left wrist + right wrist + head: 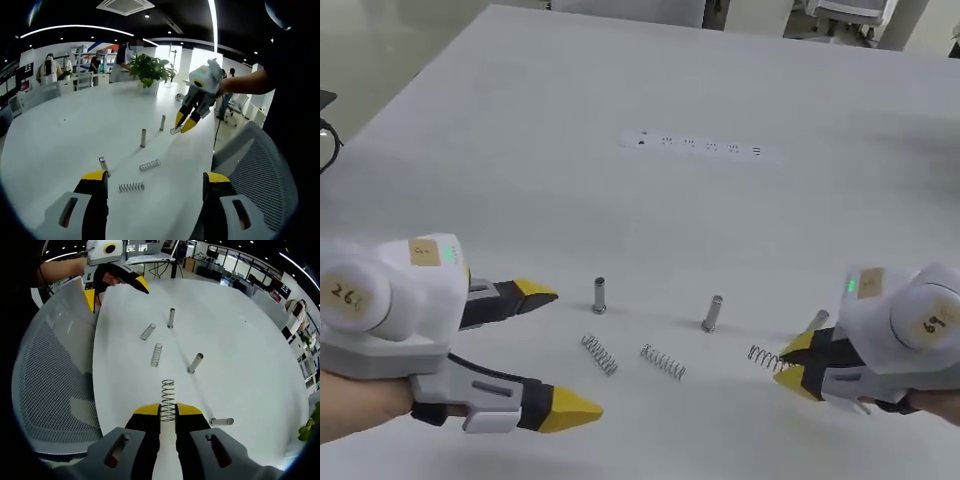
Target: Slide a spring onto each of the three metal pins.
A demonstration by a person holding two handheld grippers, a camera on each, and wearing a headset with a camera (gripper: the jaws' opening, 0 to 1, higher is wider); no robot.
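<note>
Three short metal pins stand in a row on the white table: one (599,296), a second (712,312), and a third (818,320) partly behind my right gripper (798,365). That gripper is shut on the end of a spring (765,357), which sticks out ahead of its yellow tips (168,397) just above the table. Two loose springs (600,354) (663,361) lie in front of the pins. My left gripper (558,350) hovers open and empty left of them, jaws wide apart (155,177).
A white power strip (700,146) lies further back on the table. A mesh office chair (55,380) stands at the table's near edge. Office chairs, a potted plant (150,70) and people are beyond the far end.
</note>
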